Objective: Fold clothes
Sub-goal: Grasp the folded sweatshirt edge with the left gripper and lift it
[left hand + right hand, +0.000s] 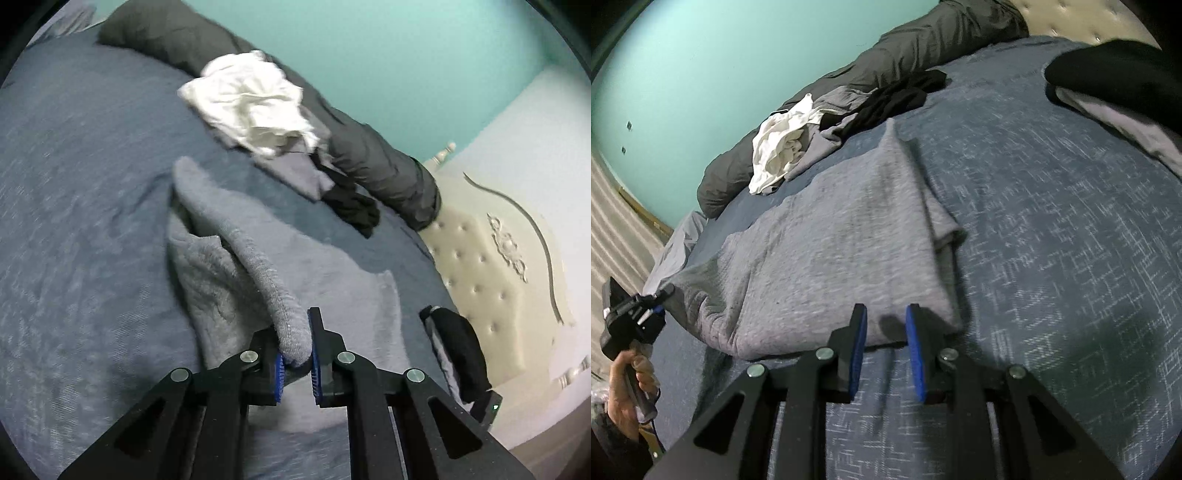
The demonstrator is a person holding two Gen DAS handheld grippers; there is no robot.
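Pinching grey garment (258, 266) in left gripper (295, 354).

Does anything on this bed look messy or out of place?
Yes. A white garment lies crumpled on grey and black clothes against the rolled dark duvet, unfolded. The grey garment being folded is askew: the left tool lifts one corner while the rest lies flat on the blue bedspread.

Right gripper (885, 325): jaws parted, nothing between them, hovering just short of the grey garment (827, 266) spread ahead. Left gripper (661, 295), far left of the jaws, pinches its corner.
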